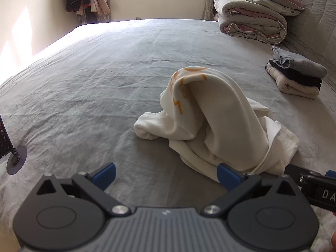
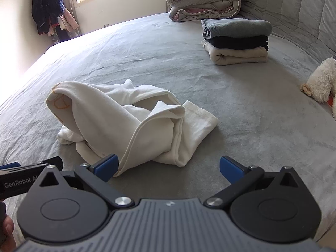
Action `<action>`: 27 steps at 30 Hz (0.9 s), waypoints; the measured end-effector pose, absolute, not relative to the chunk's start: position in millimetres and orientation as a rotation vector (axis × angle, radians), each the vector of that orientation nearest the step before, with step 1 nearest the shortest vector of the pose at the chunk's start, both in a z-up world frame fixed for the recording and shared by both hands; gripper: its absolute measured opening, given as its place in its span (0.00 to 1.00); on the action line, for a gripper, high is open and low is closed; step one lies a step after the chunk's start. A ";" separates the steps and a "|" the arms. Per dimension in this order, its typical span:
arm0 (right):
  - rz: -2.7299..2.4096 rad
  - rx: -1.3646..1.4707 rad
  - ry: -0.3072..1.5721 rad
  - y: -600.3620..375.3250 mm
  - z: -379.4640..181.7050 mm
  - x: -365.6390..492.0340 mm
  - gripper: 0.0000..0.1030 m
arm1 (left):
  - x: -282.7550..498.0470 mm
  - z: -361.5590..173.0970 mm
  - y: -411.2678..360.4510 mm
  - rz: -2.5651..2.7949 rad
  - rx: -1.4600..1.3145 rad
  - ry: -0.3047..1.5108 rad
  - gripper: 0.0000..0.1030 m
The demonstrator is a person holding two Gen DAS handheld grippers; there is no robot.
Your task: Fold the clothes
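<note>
A crumpled white garment with orange print lies in a heap on the grey bed sheet; it also shows in the right wrist view. My left gripper is open and empty, low over the sheet just in front and left of the heap. Its right pad is at the heap's near edge. My right gripper is open and empty, at the garment's near edge, with its left pad beside a fold. Each gripper's body shows at the edge of the other's view.
A stack of three folded clothes sits at the right of the bed, also in the left wrist view. Rolled quilts and pillows lie by the headboard. A plush toy lies at right. Clothes hang in the far corner.
</note>
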State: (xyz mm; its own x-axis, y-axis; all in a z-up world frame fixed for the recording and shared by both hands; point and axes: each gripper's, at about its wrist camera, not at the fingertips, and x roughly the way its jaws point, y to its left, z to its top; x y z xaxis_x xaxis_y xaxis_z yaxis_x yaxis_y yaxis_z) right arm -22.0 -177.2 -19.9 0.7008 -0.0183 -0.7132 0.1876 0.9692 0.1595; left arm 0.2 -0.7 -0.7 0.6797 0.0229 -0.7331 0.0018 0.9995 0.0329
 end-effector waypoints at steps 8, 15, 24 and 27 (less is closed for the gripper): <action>-0.121 0.194 0.792 -170.9 -18.7 -20.9 1.00 | 1.2 -4.2 -4.0 0.016 0.051 0.833 1.00; -0.099 0.218 0.807 -174.4 -22.4 -22.6 1.00 | 1.8 -7.1 -6.9 0.020 0.067 0.839 1.00; -0.094 0.193 0.807 -171.0 -21.7 -23.3 1.00 | 0.0 -7.3 -9.3 0.047 0.099 0.817 1.00; -0.094 0.187 0.811 -170.9 -22.4 -23.2 1.00 | -0.3 -7.2 -9.5 0.055 0.110 0.811 1.00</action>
